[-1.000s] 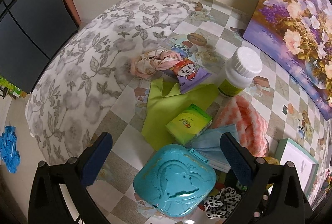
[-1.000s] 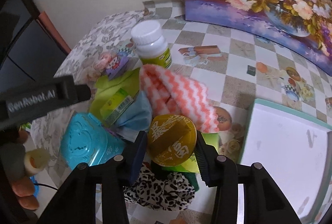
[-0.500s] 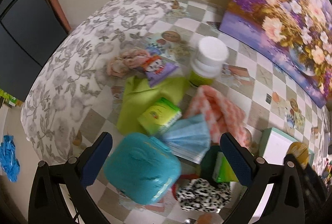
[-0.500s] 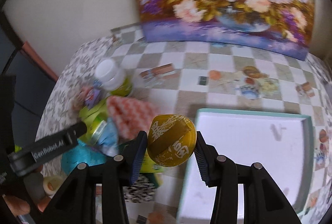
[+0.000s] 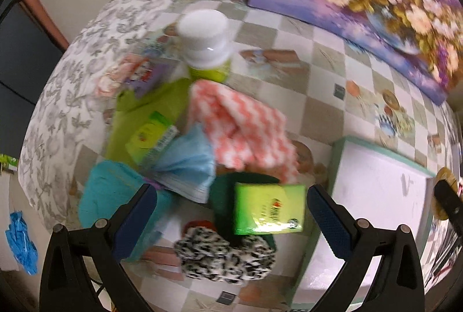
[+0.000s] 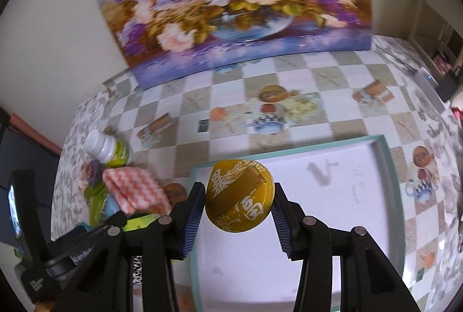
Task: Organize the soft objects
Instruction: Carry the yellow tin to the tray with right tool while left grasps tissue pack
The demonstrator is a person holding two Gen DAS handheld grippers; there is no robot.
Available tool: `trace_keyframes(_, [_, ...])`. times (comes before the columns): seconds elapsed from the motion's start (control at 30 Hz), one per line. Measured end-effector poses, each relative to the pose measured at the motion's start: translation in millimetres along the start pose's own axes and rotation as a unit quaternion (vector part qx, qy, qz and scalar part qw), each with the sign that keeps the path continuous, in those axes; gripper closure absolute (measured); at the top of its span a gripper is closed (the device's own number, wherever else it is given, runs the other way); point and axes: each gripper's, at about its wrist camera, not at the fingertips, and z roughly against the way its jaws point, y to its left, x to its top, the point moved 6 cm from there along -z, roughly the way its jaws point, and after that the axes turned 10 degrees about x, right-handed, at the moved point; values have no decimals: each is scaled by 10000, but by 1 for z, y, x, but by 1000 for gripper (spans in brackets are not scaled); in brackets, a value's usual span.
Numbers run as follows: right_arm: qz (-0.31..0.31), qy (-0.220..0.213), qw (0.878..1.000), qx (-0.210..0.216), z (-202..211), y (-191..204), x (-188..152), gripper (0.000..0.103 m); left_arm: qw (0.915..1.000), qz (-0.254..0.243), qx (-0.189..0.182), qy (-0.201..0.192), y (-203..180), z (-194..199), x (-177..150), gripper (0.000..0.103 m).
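Note:
My right gripper (image 6: 237, 205) is shut on a round gold disc (image 6: 239, 195) with white characters and holds it over the near-left part of a white tray (image 6: 341, 196) with a teal rim. My left gripper (image 5: 231, 213) is open and empty above a pile on the table: a green tissue pack (image 5: 269, 208), a black-and-white scrunchie (image 5: 225, 254), a blue face mask (image 5: 188, 167), an orange-and-white zigzag cloth (image 5: 240, 127), a teal case (image 5: 110, 190) and a lime cloth (image 5: 139, 109). The tray's rim (image 5: 335, 156) lies right of the pile.
A white-capped bottle (image 5: 207, 43) stands behind the pile. A second green pack (image 5: 150, 138) and a cartoon-printed pouch (image 5: 141, 75) lie at the left. A flower painting (image 6: 231, 2) leans on the wall. The table's left edge drops to the floor.
My right gripper has carried the gold disc rightwards from the pile to over the tray. My left gripper has shifted right, from above the teal case to above the green pack and scrunchie.

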Motion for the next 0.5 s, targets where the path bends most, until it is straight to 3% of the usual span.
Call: trace_keyframes(0.5, [-216, 95, 9997, -91, 3, -37, -1, 54, 9983, -396, 342, 255, -37, -33, -14, 2])
